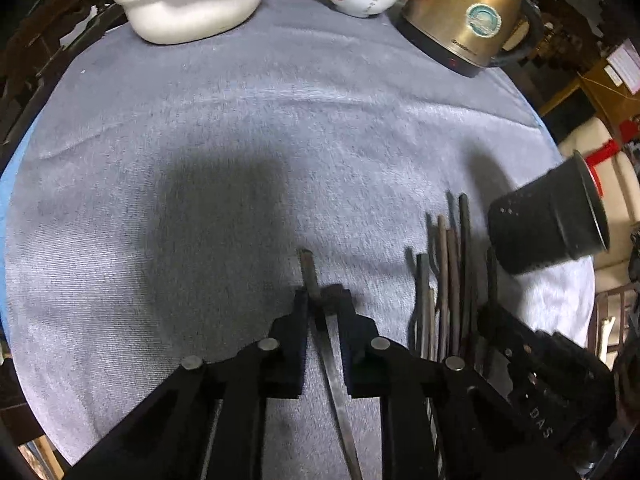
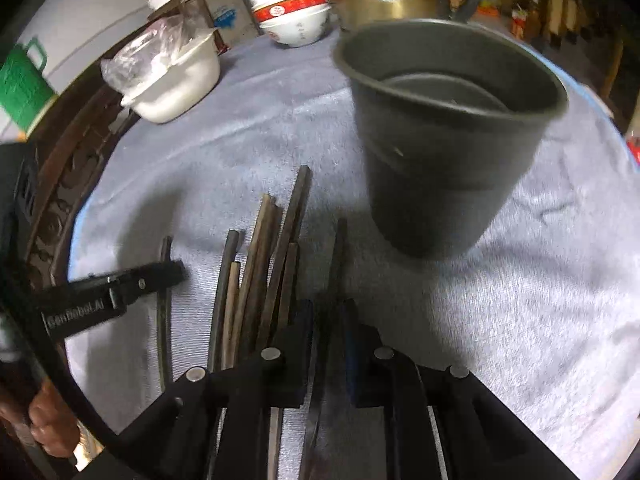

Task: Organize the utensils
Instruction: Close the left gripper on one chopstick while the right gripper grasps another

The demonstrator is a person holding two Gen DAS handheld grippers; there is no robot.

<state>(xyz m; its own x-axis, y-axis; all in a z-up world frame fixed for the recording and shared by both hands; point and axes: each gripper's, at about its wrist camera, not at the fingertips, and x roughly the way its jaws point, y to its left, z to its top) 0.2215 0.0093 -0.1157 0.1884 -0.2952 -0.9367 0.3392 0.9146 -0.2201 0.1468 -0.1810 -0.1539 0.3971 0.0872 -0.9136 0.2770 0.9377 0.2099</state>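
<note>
A dark holder cup (image 2: pixel 448 136) stands on the grey cloth (image 2: pixel 520 280), its visible interior bare. Left of the cup lie loose chopsticks (image 2: pixel 260 264). Each gripper, left (image 1: pixel 322 300) and right (image 2: pixel 326 312), is clenched on one chopstick.

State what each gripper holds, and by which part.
Left gripper pinches one chopstick near its thick end. Right gripper pinches another chopstick partway along, thick end toward the cup.

Dim indoor light, probably from overhead: soft dark shadow on the grey cloth (image 1: pixel 256 128), mild glare on the kettle (image 1: pixel 460 12), black cup (image 2: pixel 448 136) motion-blurred, heavy fisheye bending and vignetting at edges.
</note>
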